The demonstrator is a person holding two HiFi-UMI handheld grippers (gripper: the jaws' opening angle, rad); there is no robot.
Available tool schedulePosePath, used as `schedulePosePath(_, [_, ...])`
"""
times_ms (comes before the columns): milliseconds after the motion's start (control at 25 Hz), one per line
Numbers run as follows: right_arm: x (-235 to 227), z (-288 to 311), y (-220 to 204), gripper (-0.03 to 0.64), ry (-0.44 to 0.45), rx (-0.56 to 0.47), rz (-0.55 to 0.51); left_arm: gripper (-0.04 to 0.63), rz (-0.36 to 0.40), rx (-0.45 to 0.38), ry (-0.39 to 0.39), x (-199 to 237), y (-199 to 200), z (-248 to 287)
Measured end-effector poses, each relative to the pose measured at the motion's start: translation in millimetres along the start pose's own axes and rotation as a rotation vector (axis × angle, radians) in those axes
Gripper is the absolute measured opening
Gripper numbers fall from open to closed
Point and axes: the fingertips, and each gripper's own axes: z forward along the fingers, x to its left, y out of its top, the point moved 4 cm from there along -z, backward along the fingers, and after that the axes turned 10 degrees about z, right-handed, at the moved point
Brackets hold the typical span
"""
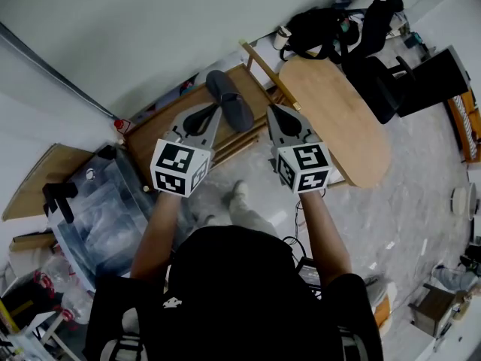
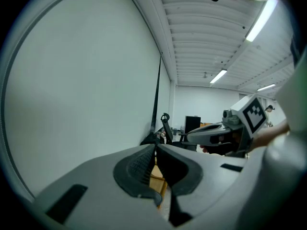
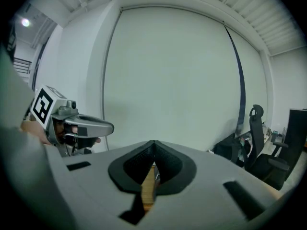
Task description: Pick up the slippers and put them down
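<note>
Slipper (image 1: 229, 100) in head view only; left claw (image 2: 155, 147), right claw (image 3: 154, 143) closed, empty.

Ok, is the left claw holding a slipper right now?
No, the left claw is shut with nothing between its tips, and the slippers lie on the wooden bench.
</note>
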Motion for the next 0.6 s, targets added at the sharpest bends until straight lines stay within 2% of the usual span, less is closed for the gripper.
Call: schedulePosePath(600, [-42, 51, -25, -0.002, 0.056, 0.102, 0.026, 0.012, -0.06, 0.091, 0.032, 14, -42, 52])
